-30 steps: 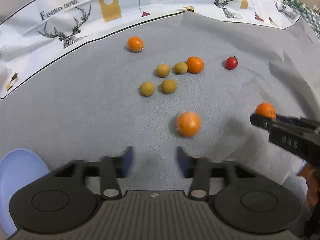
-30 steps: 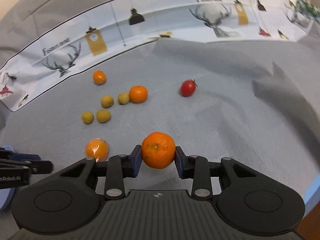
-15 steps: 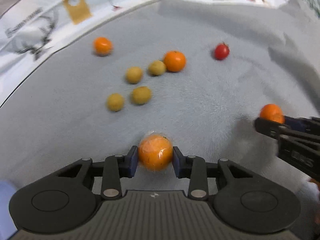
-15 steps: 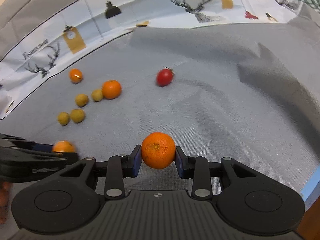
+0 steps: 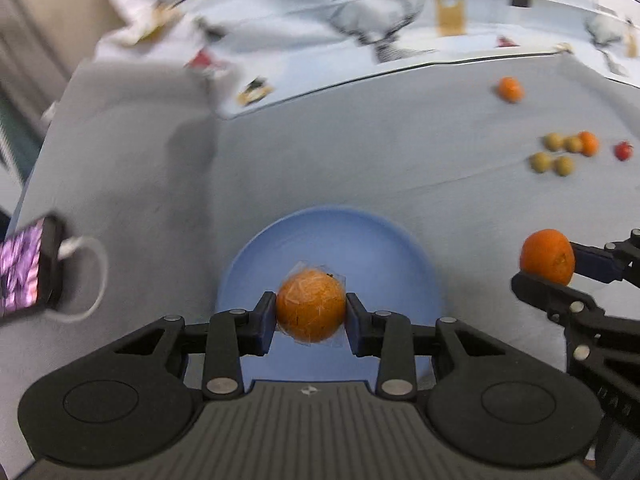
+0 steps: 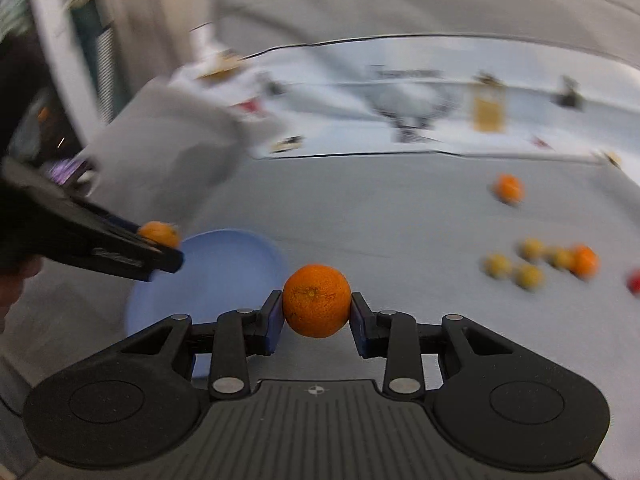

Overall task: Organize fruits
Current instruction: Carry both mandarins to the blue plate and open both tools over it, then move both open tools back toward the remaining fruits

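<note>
The left gripper (image 5: 311,312) is clamped on a wrapped orange (image 5: 310,306), its blue pads pressed against both sides of the fruit; thin clear film crinkles around the skin. The jaws closed onto it within the last second and now hold it above a blue plate (image 5: 376,248), which fills the middle of the left wrist view just past the fingertips.

The right gripper (image 6: 316,316) is clenched on a bare orange (image 6: 317,306), pads tight on either side. From the left wrist view that gripper shows at 3 o'clock, off the plate's right edge, with its fruit held clear of the grey cloth (image 5: 320,152). From the right wrist view the plate (image 6: 224,256) lies at 9 o'clock of the held orange, and the left gripper reaches in over the plate's far left rim.

Further out on the cloth, at about 1 o'clock in the left view, sit four small yellow-green fruits (image 5: 554,154) in a loose cluster, with an orange (image 5: 588,143) touching the cluster's right end and a tomato (image 5: 623,151) just beyond it. A lone orange (image 5: 509,89) rests nearer the printed white sheet (image 5: 400,40) that borders the cloth at 12 o'clock. At 9 o'clock a phone (image 5: 24,268) with a white cable lies near the cloth's left edge.
</note>
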Tool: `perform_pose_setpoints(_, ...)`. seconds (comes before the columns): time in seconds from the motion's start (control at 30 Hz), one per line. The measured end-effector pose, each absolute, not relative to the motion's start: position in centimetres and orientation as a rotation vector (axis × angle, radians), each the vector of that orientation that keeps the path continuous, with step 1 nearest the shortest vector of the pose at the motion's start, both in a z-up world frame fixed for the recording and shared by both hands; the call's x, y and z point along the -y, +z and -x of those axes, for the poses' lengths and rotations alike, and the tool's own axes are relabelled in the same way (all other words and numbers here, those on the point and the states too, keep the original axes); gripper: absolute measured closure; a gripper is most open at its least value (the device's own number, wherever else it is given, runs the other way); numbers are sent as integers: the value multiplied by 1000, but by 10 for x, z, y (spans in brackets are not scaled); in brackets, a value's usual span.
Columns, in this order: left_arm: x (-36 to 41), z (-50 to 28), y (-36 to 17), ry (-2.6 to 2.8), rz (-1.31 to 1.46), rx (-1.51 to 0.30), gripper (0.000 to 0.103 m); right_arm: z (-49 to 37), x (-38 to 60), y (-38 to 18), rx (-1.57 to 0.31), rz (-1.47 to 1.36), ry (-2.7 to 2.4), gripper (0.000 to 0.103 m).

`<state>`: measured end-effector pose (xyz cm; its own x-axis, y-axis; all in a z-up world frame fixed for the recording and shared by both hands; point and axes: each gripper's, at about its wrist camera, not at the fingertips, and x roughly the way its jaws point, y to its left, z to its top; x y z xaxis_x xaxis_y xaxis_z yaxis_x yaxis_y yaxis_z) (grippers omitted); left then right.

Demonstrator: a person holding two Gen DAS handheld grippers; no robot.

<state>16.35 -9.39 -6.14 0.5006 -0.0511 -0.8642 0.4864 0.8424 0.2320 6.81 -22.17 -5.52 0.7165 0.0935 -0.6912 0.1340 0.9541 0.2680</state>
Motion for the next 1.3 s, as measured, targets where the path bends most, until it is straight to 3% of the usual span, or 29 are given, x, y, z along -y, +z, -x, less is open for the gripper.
perform_pose_setpoints(0.37,56,-178,-92,-318,-495,-1053,61,-131,169,-81,-901,-216,76,65)
perform_pose_setpoints(0.4,56,-177,-91,-334,-509,-1050,48,-133,166,-84,-913,-216,86,64)
perform_pose_setpoints(0.43,57,-174,-90,-340,-517,-1039,29,-135,165,-86,-919,-219,89,52)
perform_pose_setpoints(0.53,53,-159,-74,-300,-573,-911,1,-133,164,-77,-891,-199,40,29)
perform_pose_setpoints(0.57,50,-154,-68,-307,-574,-890,0,-128,168,-73,-880,-197,33,19)
perform_pose_setpoints(0.73,40,-110,-40,-298,-512,-877,0,-77,193,-44,-856,-225,-19,9)
perform_pose_setpoints(1.0,39,-18,-2,-391,-431,-821,0,20,178,-1,-788,-326,-174,1)
perform_pose_setpoints(1.3,28,46,17,-441,-381,-758,0,78,153,29,-708,-291,-231,1)
